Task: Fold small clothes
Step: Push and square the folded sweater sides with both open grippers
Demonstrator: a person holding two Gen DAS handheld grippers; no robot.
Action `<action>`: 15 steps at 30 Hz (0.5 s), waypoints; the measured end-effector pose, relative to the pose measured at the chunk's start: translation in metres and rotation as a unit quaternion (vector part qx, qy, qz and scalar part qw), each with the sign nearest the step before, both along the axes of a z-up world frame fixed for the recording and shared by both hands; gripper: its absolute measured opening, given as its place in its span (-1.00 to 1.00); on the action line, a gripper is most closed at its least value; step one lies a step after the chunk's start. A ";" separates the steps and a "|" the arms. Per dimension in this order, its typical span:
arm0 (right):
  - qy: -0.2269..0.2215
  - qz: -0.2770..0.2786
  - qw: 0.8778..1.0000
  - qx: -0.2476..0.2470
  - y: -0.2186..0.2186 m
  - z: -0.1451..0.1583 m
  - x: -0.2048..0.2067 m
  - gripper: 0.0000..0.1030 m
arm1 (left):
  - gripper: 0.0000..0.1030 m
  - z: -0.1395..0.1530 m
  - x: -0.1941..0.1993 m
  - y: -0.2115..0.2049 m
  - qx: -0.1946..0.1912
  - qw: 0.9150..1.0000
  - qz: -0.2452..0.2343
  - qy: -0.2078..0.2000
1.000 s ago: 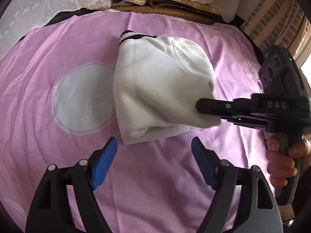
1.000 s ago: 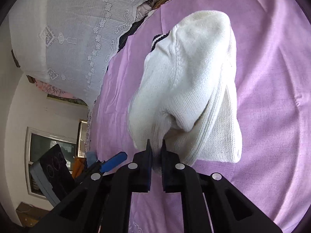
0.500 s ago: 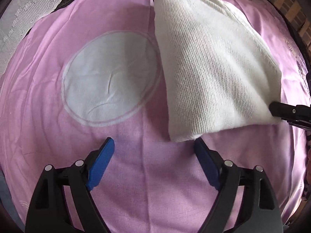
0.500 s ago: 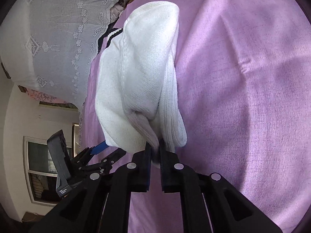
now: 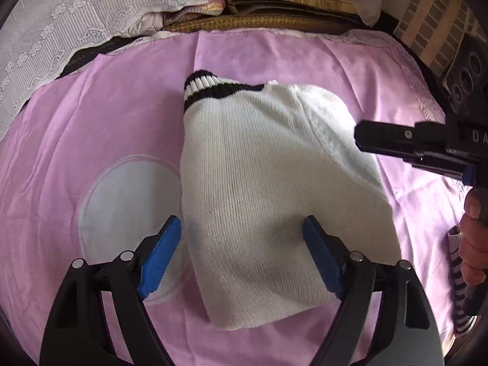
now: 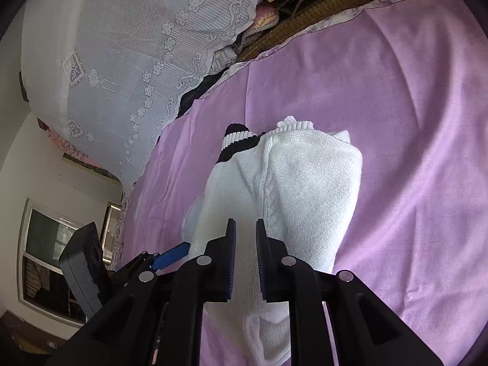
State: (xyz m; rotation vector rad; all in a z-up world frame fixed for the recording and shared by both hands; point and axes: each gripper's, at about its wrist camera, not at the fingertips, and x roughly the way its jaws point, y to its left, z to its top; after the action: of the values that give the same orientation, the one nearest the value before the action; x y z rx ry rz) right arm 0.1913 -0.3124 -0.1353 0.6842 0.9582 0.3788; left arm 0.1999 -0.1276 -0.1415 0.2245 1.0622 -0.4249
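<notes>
- Left wrist view: left gripper, jaws wide and empty, straddles the folded white sweater's near end.
- Right gripper jaws are opening narrowly, nothing pinched.

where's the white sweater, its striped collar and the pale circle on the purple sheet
white sweater (image 5: pixel 274 201): left wrist view, middle of the knit body
striped collar (image 5: pixel 210 87): left wrist view, black-and-white ribbing
pale circle (image 5: pixel 131 207): left wrist view, its centre

Black left tongs with ribbed blue pads (silver screws) — right tongs lettered "DA".
</notes>
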 end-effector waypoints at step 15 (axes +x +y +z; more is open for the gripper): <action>-0.026 -0.011 0.999 -0.029 0.000 -0.003 -0.036 -0.87 | 0.87 0.002 -0.008 0.029 -0.041 0.998 0.041 -0.008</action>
State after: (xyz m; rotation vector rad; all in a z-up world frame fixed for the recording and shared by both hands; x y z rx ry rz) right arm 0.1555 -0.3124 -0.1378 0.6293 0.9082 0.3468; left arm 0.1914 -0.0984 -0.1395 0.1117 1.0321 -0.3920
